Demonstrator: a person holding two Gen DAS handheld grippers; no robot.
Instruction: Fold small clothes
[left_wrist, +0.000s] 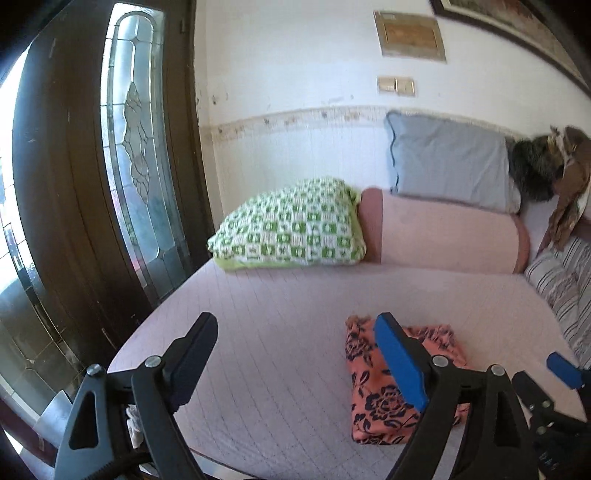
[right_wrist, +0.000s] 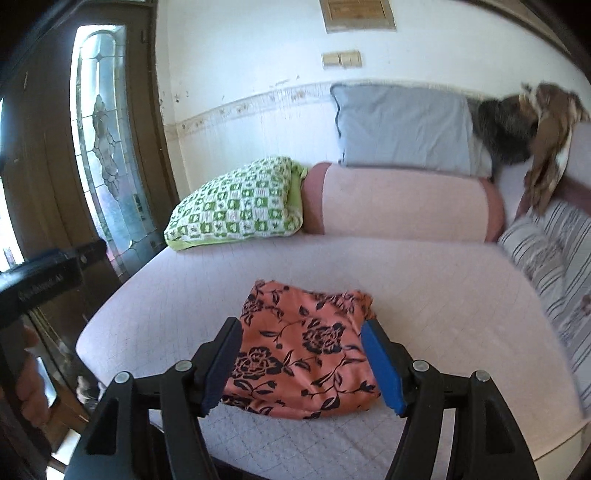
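Observation:
A small orange cloth with a dark floral print (right_wrist: 303, 347) lies folded into a compact rectangle on the pink bed cover (right_wrist: 424, 288). It also shows in the left wrist view (left_wrist: 373, 391), at the right. My right gripper (right_wrist: 301, 328) is open, held above the cloth with a finger on each side, holding nothing. My left gripper (left_wrist: 295, 321) is open and empty, left of the cloth over bare cover. Its right finger hides part of the cloth. The right gripper's blue pad (left_wrist: 563, 369) shows at the right edge.
A green-and-white checked pillow (right_wrist: 236, 206), a pink bolster (right_wrist: 402, 203) and a blue pillow (right_wrist: 402, 129) lie at the bed's far end. A striped cushion (right_wrist: 554, 266) lines the right side, with brown cloth (right_wrist: 546, 147) behind. A dark wooden door with a glass pane (left_wrist: 74, 184) stands left.

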